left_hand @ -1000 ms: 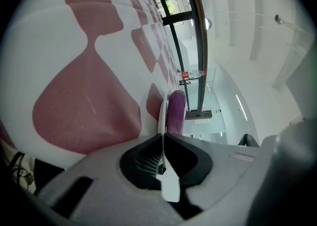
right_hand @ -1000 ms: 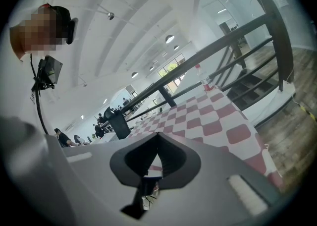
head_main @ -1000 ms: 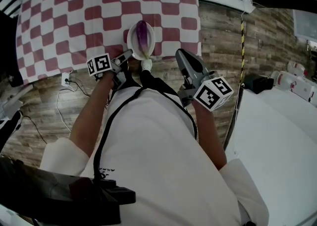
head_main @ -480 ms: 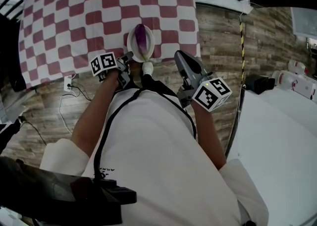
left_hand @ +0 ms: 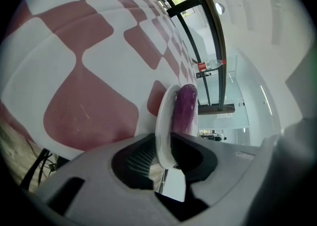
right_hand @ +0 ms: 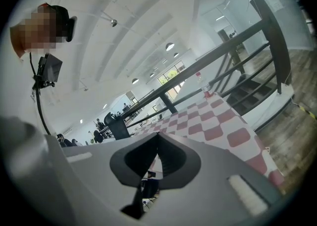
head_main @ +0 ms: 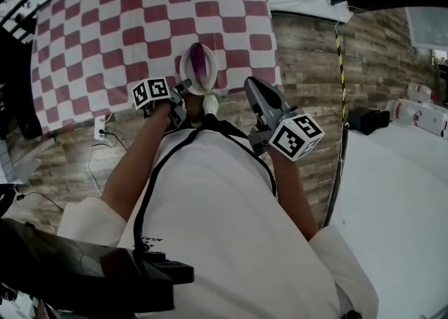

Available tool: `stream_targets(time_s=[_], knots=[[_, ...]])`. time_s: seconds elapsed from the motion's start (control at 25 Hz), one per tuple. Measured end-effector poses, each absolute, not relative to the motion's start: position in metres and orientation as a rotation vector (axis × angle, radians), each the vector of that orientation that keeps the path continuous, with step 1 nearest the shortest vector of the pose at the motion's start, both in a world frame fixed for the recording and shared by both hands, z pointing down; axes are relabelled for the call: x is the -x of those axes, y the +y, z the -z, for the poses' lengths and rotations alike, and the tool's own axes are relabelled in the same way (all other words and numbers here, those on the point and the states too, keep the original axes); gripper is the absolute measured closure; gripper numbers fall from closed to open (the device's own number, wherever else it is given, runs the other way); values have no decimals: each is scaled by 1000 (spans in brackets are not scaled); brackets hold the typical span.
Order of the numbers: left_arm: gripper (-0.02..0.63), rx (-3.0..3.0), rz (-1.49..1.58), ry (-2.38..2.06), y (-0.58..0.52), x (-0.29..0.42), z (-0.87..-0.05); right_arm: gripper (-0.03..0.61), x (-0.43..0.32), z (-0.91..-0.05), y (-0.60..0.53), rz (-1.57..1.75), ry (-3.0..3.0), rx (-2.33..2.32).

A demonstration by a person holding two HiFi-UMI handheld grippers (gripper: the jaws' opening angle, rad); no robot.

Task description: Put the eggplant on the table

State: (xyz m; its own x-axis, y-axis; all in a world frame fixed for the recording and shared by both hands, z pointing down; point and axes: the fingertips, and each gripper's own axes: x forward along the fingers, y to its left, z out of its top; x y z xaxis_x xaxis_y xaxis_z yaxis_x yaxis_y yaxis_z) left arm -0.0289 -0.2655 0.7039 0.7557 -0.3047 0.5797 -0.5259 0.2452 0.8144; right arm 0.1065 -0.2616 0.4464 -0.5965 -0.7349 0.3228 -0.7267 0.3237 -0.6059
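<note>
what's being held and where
Nothing: left gripper jaws have just been opening, plate rim loose between them; right gripper shut, empty.

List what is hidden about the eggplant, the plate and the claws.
- Eggplant: left gripper view, mostly behind the plate rim.
- Plate's near edge: head view, covered by the left claw, whose jaws just opened around the rim.
- Plate and eggplant: outside the right gripper view; right claw is shut, empty.
</note>
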Motion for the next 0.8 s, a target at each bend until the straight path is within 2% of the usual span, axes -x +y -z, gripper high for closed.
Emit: stream_targets(time_s=[0.08, 0.32, 0.8], knots=[[491, -1353, -173, -744, -265, 27, -700, 571, -106, -444, -261, 1149, 2547, 1406], [469, -1351, -170, -747, -264, 35, -697, 571, -101, -440, -264, 1131, 2551, 1387], [459, -1385, -156, -768, -263, 53, -686, 571, -86, -436, -271, 1123, 2591, 1319]])
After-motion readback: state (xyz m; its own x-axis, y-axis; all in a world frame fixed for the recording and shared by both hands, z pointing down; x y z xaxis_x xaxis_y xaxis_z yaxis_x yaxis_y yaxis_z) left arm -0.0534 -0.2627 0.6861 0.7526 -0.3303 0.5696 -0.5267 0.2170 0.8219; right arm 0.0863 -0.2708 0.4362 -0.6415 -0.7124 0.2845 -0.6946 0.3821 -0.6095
